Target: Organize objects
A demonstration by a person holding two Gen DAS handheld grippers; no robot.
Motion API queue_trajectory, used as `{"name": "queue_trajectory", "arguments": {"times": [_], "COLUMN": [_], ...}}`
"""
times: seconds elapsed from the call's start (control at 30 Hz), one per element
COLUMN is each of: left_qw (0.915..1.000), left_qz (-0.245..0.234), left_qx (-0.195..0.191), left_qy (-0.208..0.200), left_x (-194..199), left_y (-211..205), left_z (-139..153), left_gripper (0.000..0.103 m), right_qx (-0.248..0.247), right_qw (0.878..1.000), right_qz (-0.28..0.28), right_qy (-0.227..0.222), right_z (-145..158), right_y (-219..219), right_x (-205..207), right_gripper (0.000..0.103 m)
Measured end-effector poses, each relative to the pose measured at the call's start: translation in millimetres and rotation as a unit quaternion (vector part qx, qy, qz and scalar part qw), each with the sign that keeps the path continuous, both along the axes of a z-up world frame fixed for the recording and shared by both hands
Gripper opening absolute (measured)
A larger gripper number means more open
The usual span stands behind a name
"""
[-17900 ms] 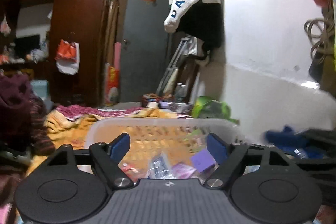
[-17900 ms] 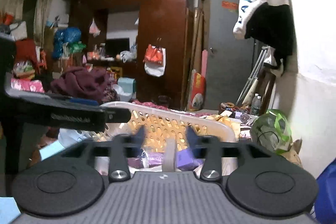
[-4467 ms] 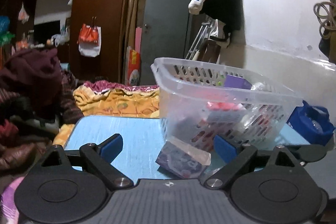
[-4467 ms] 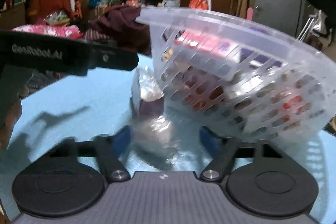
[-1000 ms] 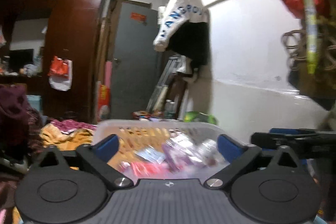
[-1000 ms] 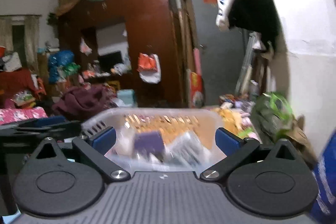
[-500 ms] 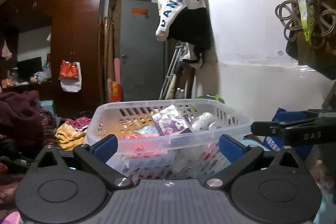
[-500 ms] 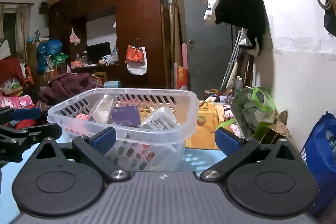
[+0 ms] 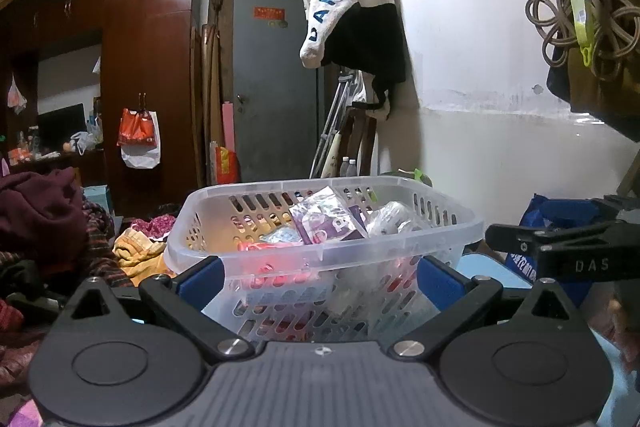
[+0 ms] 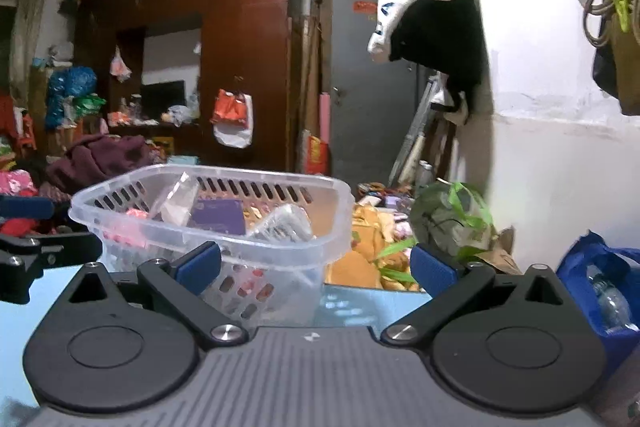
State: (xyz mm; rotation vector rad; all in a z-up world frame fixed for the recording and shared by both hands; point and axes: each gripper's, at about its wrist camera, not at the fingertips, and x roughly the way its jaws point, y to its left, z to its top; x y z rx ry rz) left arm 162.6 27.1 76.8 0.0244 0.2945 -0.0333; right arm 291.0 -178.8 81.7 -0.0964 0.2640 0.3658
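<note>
Room: a dark wooden wardrobe (image 9: 148, 75) is standing at the back beside a grey door (image 9: 276, 87), and a white and black garment (image 9: 356, 27) is hanging on the white wall.
Table: a light blue table (image 10: 360, 303) is carrying the basket.
Basket: a clear slotted plastic basket (image 9: 320, 255) is sitting upright on the table, directly ahead of the left gripper and ahead and to the left of the right one.
Basket contents: a purple packet (image 9: 328, 223), a clear crinkled wrapper (image 9: 396, 219) and red packets (image 9: 268, 259) are lying inside it.
Left gripper: the left gripper (image 9: 320, 277) is hovering just before the basket with its blue-padded fingers (image 9: 200, 277) spread wide, grasping nothing.
Right gripper: the right gripper (image 10: 316, 263) is hovering beside the basket, fingers released wide and gripping nothing.
</note>
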Motion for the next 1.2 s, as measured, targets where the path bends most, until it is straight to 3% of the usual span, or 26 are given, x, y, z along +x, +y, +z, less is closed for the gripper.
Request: {"name": "queue_trajectory", "arguments": {"times": [0.13,1.2], "left_qw": [0.9996,0.9994], "left_qz": [0.018,0.033], "left_qx": [0.019,0.0], "left_qy": [-0.004,0.002], "left_x": [-2.5,-3.4], "left_y": [-4.0,3.1], "left_z": [0.8,3.8], "left_gripper": [0.103,0.103], "right_qx": [-0.004,0.006], "right_qw": [1.0,1.0], "right_qz": [-0.019,-0.008], "right_qy": [-0.002,-0.003], "right_z": [-0.5,-7.0], "right_y": [0.3,-0.3], "right_x": [-3.6,-10.4], "right_gripper": [0.103,0.103]}}
